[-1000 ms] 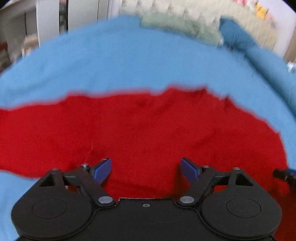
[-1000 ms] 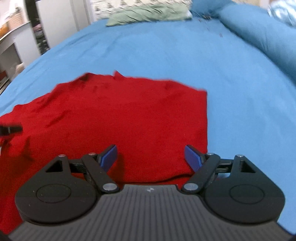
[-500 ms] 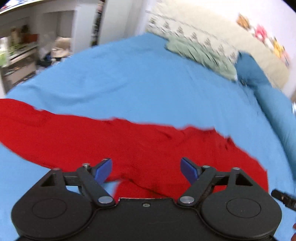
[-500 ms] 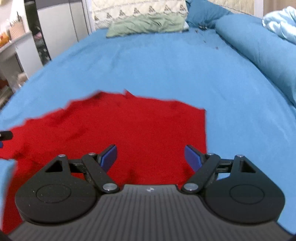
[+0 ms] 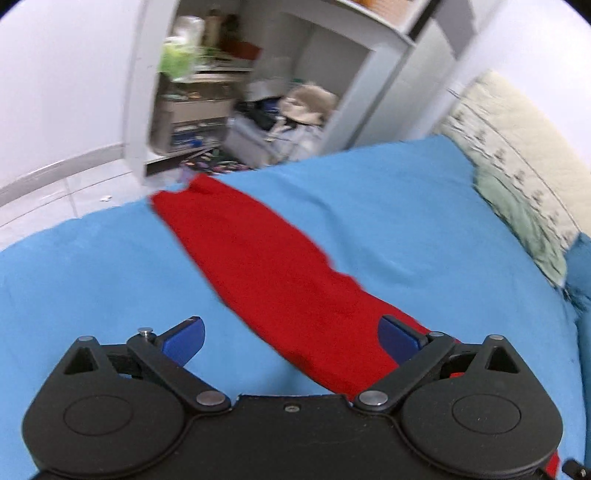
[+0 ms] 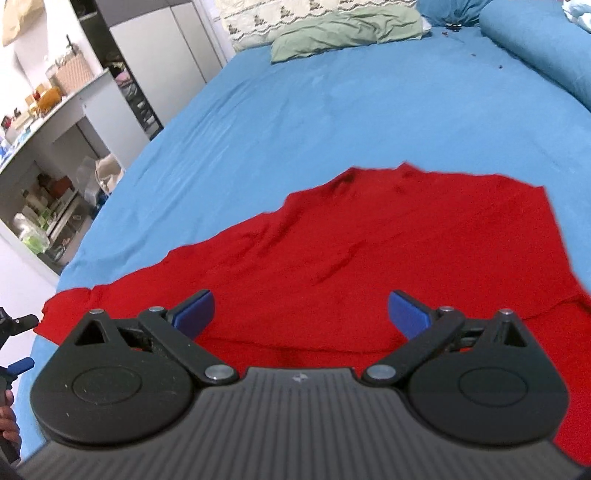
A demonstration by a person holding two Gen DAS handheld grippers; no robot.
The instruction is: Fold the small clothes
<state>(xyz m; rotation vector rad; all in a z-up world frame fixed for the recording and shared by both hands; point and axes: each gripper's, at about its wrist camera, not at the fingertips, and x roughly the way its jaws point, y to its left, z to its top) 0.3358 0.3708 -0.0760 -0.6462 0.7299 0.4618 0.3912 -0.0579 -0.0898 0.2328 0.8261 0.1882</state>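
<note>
A red garment (image 6: 369, 258) lies spread flat on the blue bed sheet (image 6: 332, 110). In the left wrist view one long red sleeve (image 5: 266, 266) stretches away toward the bed's edge. My left gripper (image 5: 291, 338) is open and empty, above the near end of that sleeve. My right gripper (image 6: 301, 310) is open and empty, above the garment's near edge. The left gripper's fingertips (image 6: 18, 321) show at the left edge of the right wrist view, beside the sleeve's cuff.
A green pillow (image 6: 343, 29) and a blue bolster (image 6: 535, 48) lie at the head of the bed. White shelves with clutter (image 5: 236, 96) stand beyond the bed's left edge, with tiled floor (image 5: 55, 192) below.
The left gripper has swung left, from facing the garment's body to looking along the sleeve toward the shelves. The right gripper has pulled back a little. Both stayed open.
</note>
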